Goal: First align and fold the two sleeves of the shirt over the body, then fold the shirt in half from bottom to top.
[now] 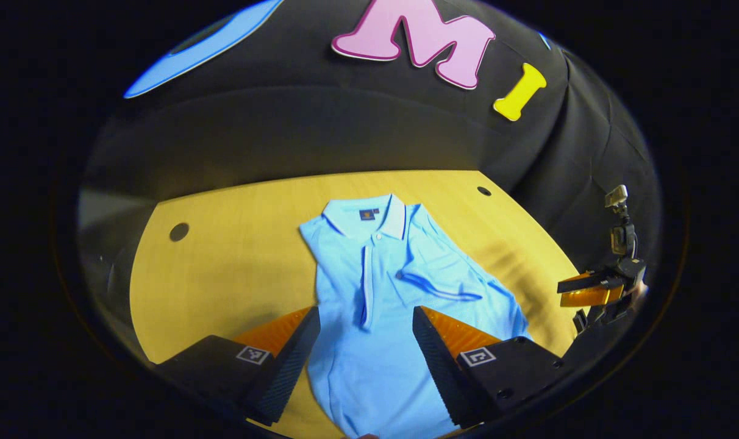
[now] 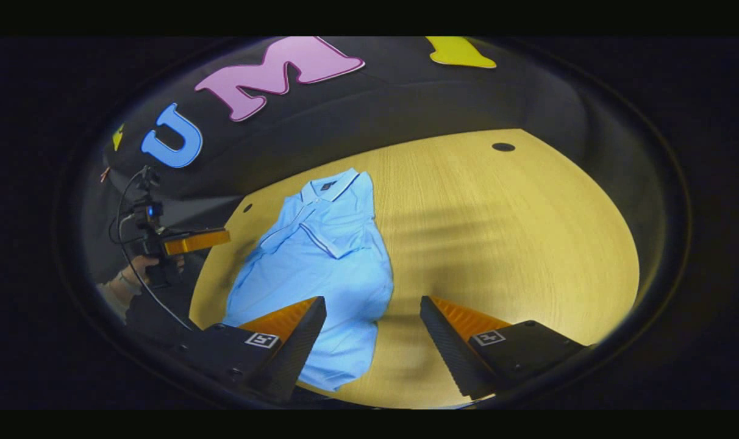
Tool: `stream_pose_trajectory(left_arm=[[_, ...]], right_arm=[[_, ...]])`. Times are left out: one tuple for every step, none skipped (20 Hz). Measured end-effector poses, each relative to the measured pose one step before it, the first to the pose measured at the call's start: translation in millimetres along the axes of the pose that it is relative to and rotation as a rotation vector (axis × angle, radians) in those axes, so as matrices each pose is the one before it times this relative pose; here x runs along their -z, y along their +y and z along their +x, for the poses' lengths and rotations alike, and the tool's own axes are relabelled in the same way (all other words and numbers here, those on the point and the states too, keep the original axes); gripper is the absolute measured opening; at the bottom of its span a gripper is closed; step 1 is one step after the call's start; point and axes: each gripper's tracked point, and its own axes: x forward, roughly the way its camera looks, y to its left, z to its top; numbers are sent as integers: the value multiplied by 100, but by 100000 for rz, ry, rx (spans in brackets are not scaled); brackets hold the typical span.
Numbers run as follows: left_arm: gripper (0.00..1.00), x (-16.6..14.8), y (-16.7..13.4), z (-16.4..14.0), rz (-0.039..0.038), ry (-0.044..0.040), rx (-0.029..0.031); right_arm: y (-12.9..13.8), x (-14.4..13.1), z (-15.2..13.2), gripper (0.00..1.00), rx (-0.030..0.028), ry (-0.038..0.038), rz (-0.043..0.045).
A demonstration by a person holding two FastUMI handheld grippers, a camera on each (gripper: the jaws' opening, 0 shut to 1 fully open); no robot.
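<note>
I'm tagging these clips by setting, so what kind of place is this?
Probably a staged recording booth, not a home: a black cloth wall drapes behind a bare wooden table, a lone shirt lies flat on it, and a handheld left gripper trails a cable.

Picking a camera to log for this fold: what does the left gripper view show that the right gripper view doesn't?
Left gripper view: the right gripper, off beside the wooden table. Right gripper view: the left gripper, the hand holding it, a trailing cable. Both: the light blue polo shirt flat on that table, a sleeve folded over its chest.
</note>
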Motion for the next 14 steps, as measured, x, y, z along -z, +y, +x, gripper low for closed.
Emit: stream_pose_trajectory(left_arm=[[98, 2363, 66, -1426, -2836, 2947, 102], [97, 2454, -466, -1454, -4645, 3114, 1574], [98, 2471, -648, -1308, -5627, 2460, 2428], [98, 2212, -477, -994, -5872, 1667, 1853], [97, 1929, 376, -477, -4287, 798, 16], [98, 1772, 743, -287, -3066, 1574, -1875], [98, 1799, 1021, 49, -2634, 2072, -2142], [98, 1430, 540, -48, -2129, 2553, -758], [98, 1385, 505, -187, -1511, 2535, -32], [98, 1023, 240, -5, -1113, 2648, 321], [98, 906, 148, 209, -897, 2393, 439], [98, 692, 105, 94, -490, 1858, 209], [98, 569, 222, 289, -87, 1721, -434], [97, 649, 60, 251, 29, 1907, -129]], right_arm=[[385, 1138, -49, 98, -212, 1907, 958], [269, 1179, -97, 98, 167, 1961, 436], [289, 1183, -50, 98, -176, 1911, 342], [496, 1206, 34, 98, -461, 2015, 904], [547, 1300, 140, 98, -995, 2213, 1503], [485, 1222, 51, 98, -889, 2194, 1698], [412, 1131, -46, 98, -1039, 2110, 1737], [324, 1068, -31, 98, -881, 1873, 1681], [188, 1011, 40, 98, -501, 1932, 1688], [100, 1022, -92, 98, -213, 1778, 1659], [-10, 898, 137, 98, 160, 1638, 1817], [11, 943, -10, 98, 146, 1820, 2306], [-16, 915, 122, 98, 204, 1843, 1858], [-3, 744, 256, 98, 104, 1727, 1262]])
